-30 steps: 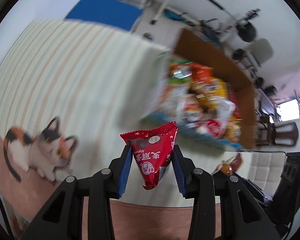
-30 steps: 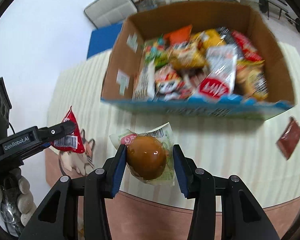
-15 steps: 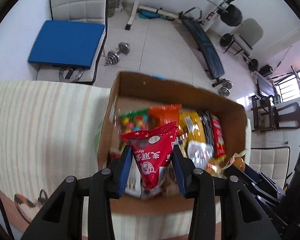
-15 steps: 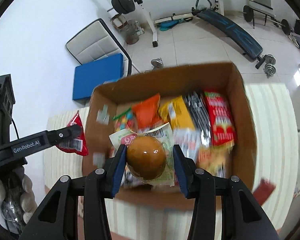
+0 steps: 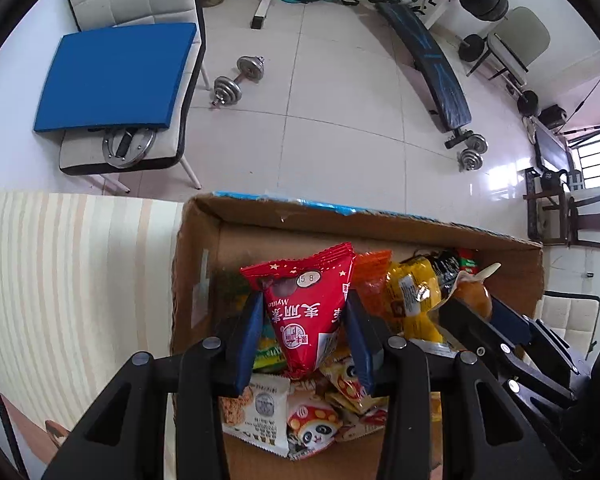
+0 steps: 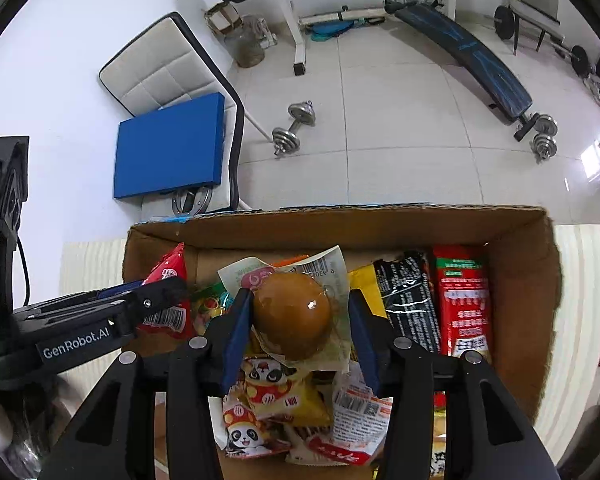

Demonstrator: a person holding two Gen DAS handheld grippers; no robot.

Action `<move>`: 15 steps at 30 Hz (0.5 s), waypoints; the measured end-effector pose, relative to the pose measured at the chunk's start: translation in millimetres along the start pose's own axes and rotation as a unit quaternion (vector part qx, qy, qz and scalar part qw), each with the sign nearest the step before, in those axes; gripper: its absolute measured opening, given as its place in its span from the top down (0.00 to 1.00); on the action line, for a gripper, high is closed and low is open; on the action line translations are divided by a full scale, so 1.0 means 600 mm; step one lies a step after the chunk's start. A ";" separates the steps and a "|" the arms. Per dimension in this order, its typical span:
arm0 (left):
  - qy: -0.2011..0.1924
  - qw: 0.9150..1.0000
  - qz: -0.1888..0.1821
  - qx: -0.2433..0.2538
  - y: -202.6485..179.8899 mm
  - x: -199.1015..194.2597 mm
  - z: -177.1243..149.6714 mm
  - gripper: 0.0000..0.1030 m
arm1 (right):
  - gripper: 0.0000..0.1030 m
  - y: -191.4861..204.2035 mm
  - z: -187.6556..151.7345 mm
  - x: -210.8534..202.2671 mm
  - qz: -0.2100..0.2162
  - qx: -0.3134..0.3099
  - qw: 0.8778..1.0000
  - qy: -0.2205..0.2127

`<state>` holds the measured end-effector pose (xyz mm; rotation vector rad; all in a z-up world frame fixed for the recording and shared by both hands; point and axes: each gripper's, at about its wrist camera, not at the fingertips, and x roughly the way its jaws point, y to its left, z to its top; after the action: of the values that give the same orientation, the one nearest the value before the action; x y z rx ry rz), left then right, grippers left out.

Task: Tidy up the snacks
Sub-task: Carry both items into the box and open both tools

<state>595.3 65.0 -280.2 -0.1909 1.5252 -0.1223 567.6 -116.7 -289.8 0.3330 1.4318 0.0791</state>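
Note:
Both grippers hang over an open cardboard box (image 5: 340, 222) full of snack packets. My left gripper (image 5: 304, 320) is shut on a red triangular snack packet (image 5: 300, 276) above the box's left part. In the right wrist view that gripper (image 6: 156, 292) and its red packet (image 6: 168, 272) show at the left. My right gripper (image 6: 296, 304) holds a clear packet with a brown braised egg (image 6: 292, 316) over the middle of the box (image 6: 340, 220). Its jaws are starting to open, with the packet still between the pads. The egg (image 5: 476, 292) also shows in the left wrist view.
The box holds panda-print packets (image 6: 260, 392), a black packet (image 6: 408, 304) and a long red one (image 6: 460, 300). It stands on a striped tablecloth (image 5: 80, 280). Beyond the table are a chair with a blue cushion (image 5: 116, 80), a dumbbell (image 5: 240, 80) and a weight bench (image 5: 432, 64).
Both grippers have travelled from over the tablecloth to above the box, each keeping its packet. The box now sits directly beneath them and closer.

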 end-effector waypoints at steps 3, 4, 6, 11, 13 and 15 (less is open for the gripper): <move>-0.001 1.000 -0.002 0.006 -0.004 0.000 0.002 0.55 | 0.39 -0.006 0.005 0.013 0.009 0.009 1.000 0.010; -0.002 1.000 -0.007 0.008 -0.005 -0.002 -0.001 0.51 | 0.31 -0.009 0.004 0.014 0.014 0.010 1.000 0.010; -0.010 1.000 -0.005 0.008 -0.003 -0.004 0.000 0.38 | 0.24 -0.013 0.001 0.011 0.007 0.009 1.000 0.003; -0.020 1.000 -0.001 0.007 0.006 -0.016 -0.015 0.19 | 0.15 -0.026 -0.014 -0.007 -0.008 0.003 1.000 -0.005; -0.028 1.000 0.003 0.014 0.004 -0.025 -0.028 0.17 | 0.13 -0.029 -0.024 -0.018 -0.019 -0.004 1.000 -0.008; -0.037 0.999 0.004 0.019 0.001 -0.034 -0.043 0.10 | 0.12 -0.030 -0.040 -0.028 -0.033 -0.012 0.999 -0.005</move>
<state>568.7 68.3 -261.2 -0.1576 1.4488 -0.1353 539.2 -133.7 -280.9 0.2664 1.4294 0.0407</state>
